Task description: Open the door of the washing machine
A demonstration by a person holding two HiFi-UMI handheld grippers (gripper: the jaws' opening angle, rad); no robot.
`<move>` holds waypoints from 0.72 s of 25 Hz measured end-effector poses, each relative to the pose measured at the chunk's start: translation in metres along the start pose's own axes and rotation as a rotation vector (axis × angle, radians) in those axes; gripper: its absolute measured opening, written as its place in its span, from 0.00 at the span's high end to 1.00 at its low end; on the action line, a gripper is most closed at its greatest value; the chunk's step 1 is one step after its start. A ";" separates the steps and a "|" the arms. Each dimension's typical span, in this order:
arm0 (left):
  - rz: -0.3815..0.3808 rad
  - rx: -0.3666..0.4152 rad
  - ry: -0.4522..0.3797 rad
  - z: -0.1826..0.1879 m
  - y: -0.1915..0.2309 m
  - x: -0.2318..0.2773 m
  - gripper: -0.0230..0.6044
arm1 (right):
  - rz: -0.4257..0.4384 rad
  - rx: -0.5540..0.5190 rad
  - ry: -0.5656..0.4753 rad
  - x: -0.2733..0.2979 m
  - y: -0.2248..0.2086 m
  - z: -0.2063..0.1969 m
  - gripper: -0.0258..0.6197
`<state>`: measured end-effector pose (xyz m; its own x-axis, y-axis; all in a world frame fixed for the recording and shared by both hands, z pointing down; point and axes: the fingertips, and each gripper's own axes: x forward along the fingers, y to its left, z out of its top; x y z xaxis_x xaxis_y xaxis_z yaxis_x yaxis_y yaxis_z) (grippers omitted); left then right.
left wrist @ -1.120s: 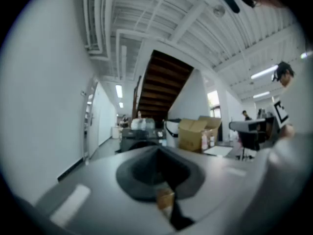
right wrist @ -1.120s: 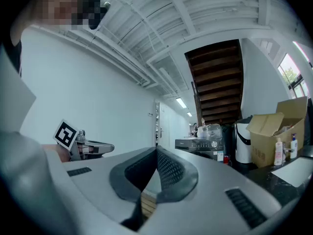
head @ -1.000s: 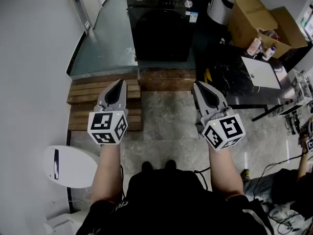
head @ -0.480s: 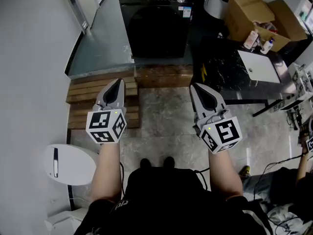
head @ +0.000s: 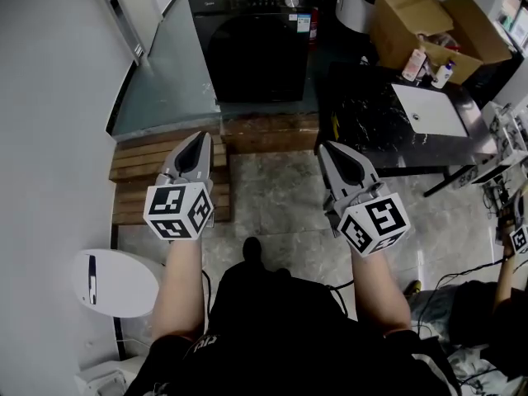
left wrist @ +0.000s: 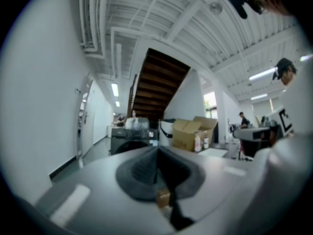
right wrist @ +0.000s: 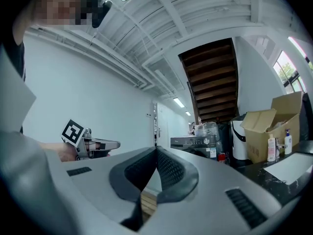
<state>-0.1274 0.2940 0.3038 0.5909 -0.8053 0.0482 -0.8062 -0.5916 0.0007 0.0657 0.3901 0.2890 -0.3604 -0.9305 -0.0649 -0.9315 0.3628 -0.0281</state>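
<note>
**Head view, looking steeply down.** We see the washing machine (head: 252,40), a black front-loader, standing on the raised grey-green platform (head: 169,89) towards its far right corner. Its control strip runs along the top. Its round door (head: 256,64) lies flush with the cabinet front, closed.

We hold the left gripper (head: 200,137) and the right gripper (head: 328,148) side by side. Both point level towards the machine and are well apart from it; neither touches anything. In each gripper view we find the two jaws pressed together with nothing between them, so both tools are clenched and empty.

The left gripper's tip hangs above the wooden step (head: 136,180) that runs along the near edge of the platform. The right gripper's tip hangs beside the near left corner of the black table (head: 371,130).

A white panel (head: 431,110) lies on that table by its right edge. An open cardboard box (head: 412,19) stands beyond its far edge, to the right of the machine. A white rounded object (head: 115,280) rests on the stone floor (head: 272,196) at our lower left
</note>
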 end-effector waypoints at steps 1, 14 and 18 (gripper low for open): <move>-0.005 0.000 -0.002 0.000 0.000 0.003 0.95 | 0.003 0.000 -0.001 0.003 -0.001 -0.001 0.97; -0.033 -0.032 0.003 -0.018 0.054 0.077 0.95 | 0.045 0.000 0.053 0.098 -0.014 -0.023 0.97; -0.036 -0.049 0.005 -0.018 0.094 0.118 0.95 | 0.047 0.011 0.066 0.155 -0.027 -0.029 0.97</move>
<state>-0.1337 0.1439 0.3280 0.6194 -0.7833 0.0526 -0.7850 -0.6173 0.0516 0.0339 0.2343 0.3087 -0.4070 -0.9134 -0.0002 -0.9128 0.4067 -0.0374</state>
